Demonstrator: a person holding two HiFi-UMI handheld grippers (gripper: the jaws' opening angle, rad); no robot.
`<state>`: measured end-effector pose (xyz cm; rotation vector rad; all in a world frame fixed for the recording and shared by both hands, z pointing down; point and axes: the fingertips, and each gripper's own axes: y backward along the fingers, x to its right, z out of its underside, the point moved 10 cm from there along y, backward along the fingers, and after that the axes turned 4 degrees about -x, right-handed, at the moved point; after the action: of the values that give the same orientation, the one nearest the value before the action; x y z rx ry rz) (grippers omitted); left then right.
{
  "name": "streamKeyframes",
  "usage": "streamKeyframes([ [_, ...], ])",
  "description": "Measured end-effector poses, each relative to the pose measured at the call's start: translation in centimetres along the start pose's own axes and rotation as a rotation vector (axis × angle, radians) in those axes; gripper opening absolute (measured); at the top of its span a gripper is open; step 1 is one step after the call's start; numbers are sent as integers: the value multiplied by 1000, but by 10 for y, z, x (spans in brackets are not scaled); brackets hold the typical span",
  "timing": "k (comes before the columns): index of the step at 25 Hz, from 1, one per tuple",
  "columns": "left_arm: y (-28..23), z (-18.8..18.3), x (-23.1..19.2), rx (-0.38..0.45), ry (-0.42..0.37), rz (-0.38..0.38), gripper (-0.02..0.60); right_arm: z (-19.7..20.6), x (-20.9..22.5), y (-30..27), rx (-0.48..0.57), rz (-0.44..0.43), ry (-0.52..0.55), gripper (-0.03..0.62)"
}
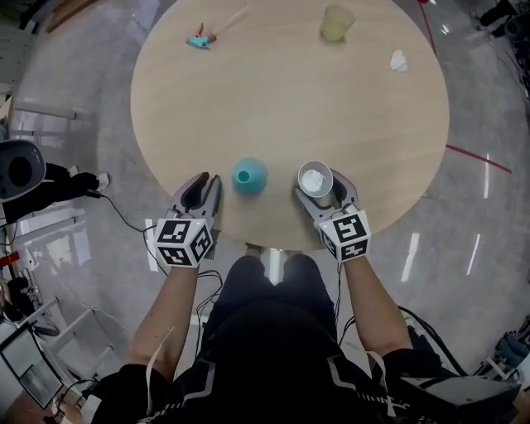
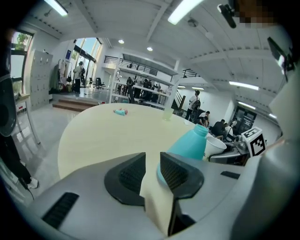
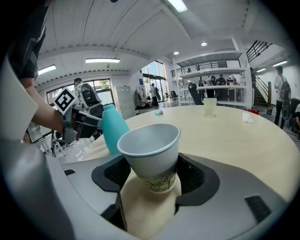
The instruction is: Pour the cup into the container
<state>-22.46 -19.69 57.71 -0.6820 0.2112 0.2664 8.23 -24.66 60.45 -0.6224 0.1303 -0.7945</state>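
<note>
While the fingers of the right gripper (image 1: 324,190) are clamping the cup (image 3: 151,152) near its base, the left gripper (image 2: 152,171) is holding its fingers slightly apart, empty, beside the teal bottle (image 1: 249,175) on the table (image 1: 290,99).

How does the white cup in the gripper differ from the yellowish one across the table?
The white paper cup is opaque, green-printed; the yellowish cup looks translucent. The white paper cup sits tilted, clamped by the right gripper at the table's near edge; the yellowish cup stands free at the far side. Both are open, tapered cups.
</note>
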Motion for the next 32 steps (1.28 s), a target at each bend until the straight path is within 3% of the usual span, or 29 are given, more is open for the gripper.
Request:
streamKeyframes([
  [9,46,-44,8,89,-29,-44,6,-71,-18,36,29,-51,86,310],
  [16,65,-73,23,140,-38,7,0,-125,-23,53,41,-41,124,310],
  [21,65,-81,32,168,-86,54,1,-146,-28,62,-4,-7,163,310],
  [32,69,-76,27,183,-58,56,0,-166,-56,47,-159,-9,372,310],
])
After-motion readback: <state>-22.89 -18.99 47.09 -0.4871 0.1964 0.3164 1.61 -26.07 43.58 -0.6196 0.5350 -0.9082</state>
